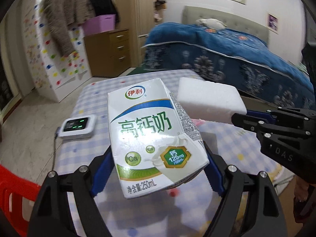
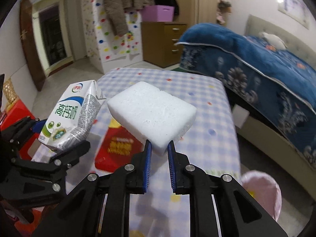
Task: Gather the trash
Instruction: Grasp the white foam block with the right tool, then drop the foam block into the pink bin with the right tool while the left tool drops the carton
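A white milk carton (image 1: 150,130) with green lettering hangs above the checked table, and my left gripper (image 1: 158,158) is shut on its lower end, the blue pads pressing on both sides. In the right wrist view the same carton (image 2: 73,114) appears at the left in that gripper (image 2: 63,138). A white foam block (image 2: 152,110) is pinched at its near corner by my right gripper (image 2: 159,148), shut on it and held above the table. The left wrist view shows the block (image 1: 209,100) just right of the carton, with the right gripper (image 1: 237,118) coming in from the right.
The table wears a blue checked cloth (image 1: 94,98). On it lie a white device with green lights (image 1: 78,126) and a red packet (image 2: 116,146). A pink bin (image 2: 262,193) stands on the floor at the table's right. A bed (image 2: 256,59) lies beyond, a red stool (image 1: 11,193) at left.
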A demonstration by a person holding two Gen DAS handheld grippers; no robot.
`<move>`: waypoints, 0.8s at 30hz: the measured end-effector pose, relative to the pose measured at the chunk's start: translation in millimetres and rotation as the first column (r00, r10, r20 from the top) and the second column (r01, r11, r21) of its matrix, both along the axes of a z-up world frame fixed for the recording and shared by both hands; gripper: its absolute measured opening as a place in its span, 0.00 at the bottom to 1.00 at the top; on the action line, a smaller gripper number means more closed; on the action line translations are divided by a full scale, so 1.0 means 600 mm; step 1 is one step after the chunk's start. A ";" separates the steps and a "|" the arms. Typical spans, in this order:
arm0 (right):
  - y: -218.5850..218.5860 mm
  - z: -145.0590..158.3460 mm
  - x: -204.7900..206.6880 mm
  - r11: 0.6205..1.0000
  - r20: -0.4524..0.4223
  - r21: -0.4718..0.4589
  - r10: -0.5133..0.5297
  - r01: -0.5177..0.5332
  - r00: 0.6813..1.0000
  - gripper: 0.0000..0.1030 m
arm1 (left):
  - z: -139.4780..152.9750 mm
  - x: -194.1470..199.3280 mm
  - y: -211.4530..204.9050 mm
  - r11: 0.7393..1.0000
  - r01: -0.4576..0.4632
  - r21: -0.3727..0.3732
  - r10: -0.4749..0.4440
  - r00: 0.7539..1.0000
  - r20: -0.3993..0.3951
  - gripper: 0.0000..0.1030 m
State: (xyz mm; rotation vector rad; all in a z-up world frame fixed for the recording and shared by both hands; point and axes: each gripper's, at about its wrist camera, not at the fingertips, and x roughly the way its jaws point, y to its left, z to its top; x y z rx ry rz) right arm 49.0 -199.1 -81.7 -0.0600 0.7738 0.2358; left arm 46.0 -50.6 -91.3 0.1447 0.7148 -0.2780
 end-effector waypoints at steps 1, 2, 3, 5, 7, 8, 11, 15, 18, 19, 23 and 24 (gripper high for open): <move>-0.011 0.000 -0.006 1.000 0.000 0.005 -0.017 0.017 1.000 0.17 | -0.001 -0.008 -0.018 1.000 0.031 0.006 -0.031 0.999 0.007 0.77; -0.023 0.001 -0.014 0.999 0.004 0.006 -0.037 0.037 0.999 0.17 | -0.002 -0.013 -0.030 0.999 0.053 0.009 -0.053 0.999 0.010 0.77; -0.032 0.002 -0.019 0.999 0.009 0.001 -0.053 0.053 0.999 0.17 | -0.005 -0.017 -0.041 0.997 0.073 0.012 -0.074 0.997 0.011 0.77; -0.056 0.004 -0.032 0.996 0.018 -0.009 -0.092 0.093 0.996 0.17 | -0.009 -0.026 -0.073 0.992 0.121 0.025 -0.121 0.993 0.012 0.77; -0.086 0.003 -0.046 0.990 0.018 -0.009 -0.140 0.140 0.990 0.17 | -0.013 -0.031 -0.106 0.986 0.163 0.033 -0.164 0.986 0.008 0.77; -0.104 0.002 -0.053 0.987 0.015 -0.001 -0.164 0.164 0.986 0.17 | -0.015 -0.033 -0.123 0.982 0.187 0.032 -0.187 0.982 0.003 0.77; -0.150 -0.001 -0.073 0.973 0.012 0.008 -0.230 0.230 0.973 0.17 | -0.019 -0.037 -0.169 0.967 0.253 0.037 -0.253 0.967 -0.003 0.77; -0.222 -0.013 -0.104 0.944 0.000 0.008 -0.331 0.331 0.944 0.17 | -0.025 -0.046 -0.240 0.938 0.344 0.036 -0.344 0.939 -0.012 0.77; -0.275 -0.027 -0.131 0.913 -0.016 0.001 -0.409 0.409 0.913 0.18 | -0.031 -0.051 -0.287 0.916 0.400 0.036 -0.400 0.916 -0.018 0.77; -0.296 -0.033 -0.140 0.898 -0.026 -0.001 -0.439 0.439 0.898 0.18 | -0.035 -0.053 -0.311 0.904 0.427 0.035 -0.427 0.904 -0.021 0.77; -0.366 -0.052 -0.170 0.843 -0.056 -0.011 -0.537 0.538 0.842 0.18 | -0.047 -0.058 -0.377 0.871 0.491 0.027 -0.490 0.871 -0.032 0.77; -0.377 -0.056 -0.176 0.832 -0.060 -0.016 -0.555 0.555 0.830 0.18 | -0.049 -0.060 -0.389 0.864 0.503 0.027 -0.502 0.864 -0.034 0.77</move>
